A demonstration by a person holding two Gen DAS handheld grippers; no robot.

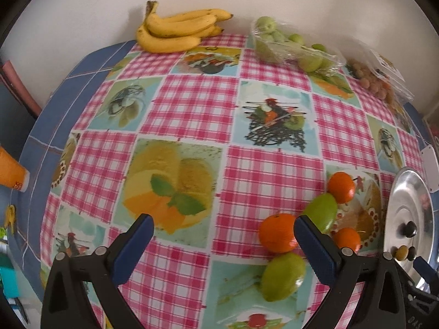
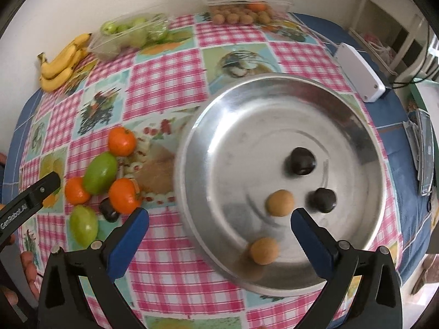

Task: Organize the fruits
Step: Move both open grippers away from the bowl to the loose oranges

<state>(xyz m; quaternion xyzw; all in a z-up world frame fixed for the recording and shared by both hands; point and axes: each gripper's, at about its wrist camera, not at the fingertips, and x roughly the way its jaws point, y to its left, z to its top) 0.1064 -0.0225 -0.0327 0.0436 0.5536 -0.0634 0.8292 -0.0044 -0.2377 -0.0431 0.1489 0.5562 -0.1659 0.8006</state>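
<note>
Behind the tangerine (image 2: 124, 196), a dark fruit (image 2: 109, 212) half hidden

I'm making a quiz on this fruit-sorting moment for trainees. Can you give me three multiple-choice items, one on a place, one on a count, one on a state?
1. Where do the bananas lie?
A. in the pan
B. at the table's far edge by the wall
C. between the right tool's fingers

2. How many small fruits lie in the pan?
A. four
B. one
C. seven

3. How does the right tool stand?
A. shut on an orange
B. shut on nothing
C. open, holding nothing

Answers:
1 B, they sit against the wall beside the bagged green fruit.
2 A, two dark and two tan ones show inside.
3 C, its fingers stand wide apart over the pan, none pressing on fruit.
</note>
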